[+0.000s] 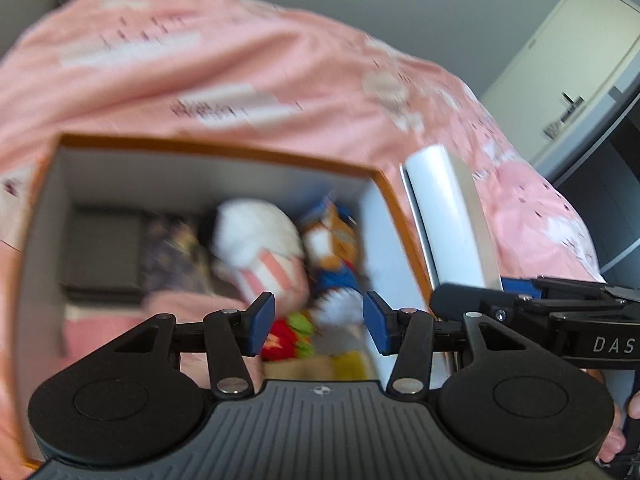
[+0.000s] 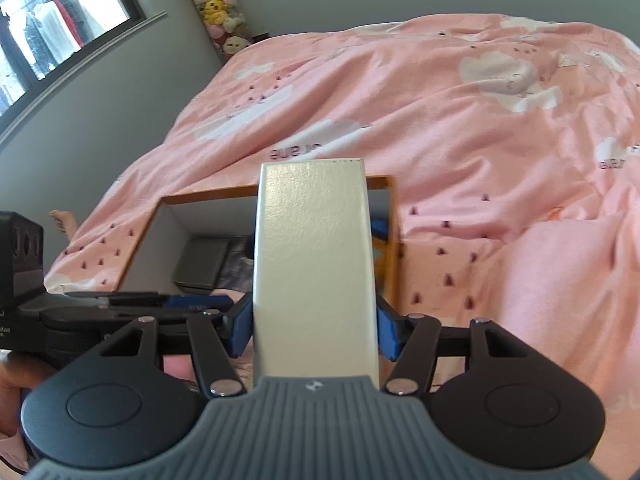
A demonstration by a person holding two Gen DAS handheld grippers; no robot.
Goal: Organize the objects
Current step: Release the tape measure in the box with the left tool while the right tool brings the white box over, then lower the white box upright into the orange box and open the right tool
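An orange-rimmed box (image 1: 224, 150) with white inner walls sits on the pink bed. Inside lie a dark flat case (image 1: 102, 254), a white and pink plush (image 1: 260, 244), a blue and orange plush (image 1: 334, 248) and a red and green item (image 1: 286, 334). My left gripper (image 1: 319, 322) is open and empty just above the box's near side. My right gripper (image 2: 314, 330) is shut on a white rectangular box (image 2: 314, 260), held upright over the orange-rimmed box (image 2: 208, 198). The white box also shows in the left wrist view (image 1: 448, 220), at the big box's right wall.
The pink quilt (image 2: 480, 140) with cloud prints covers the bed all around the box. A window (image 2: 52, 28) and a stack of plush toys (image 2: 218, 12) stand at the far left. A white door (image 1: 568, 64) is at the right.
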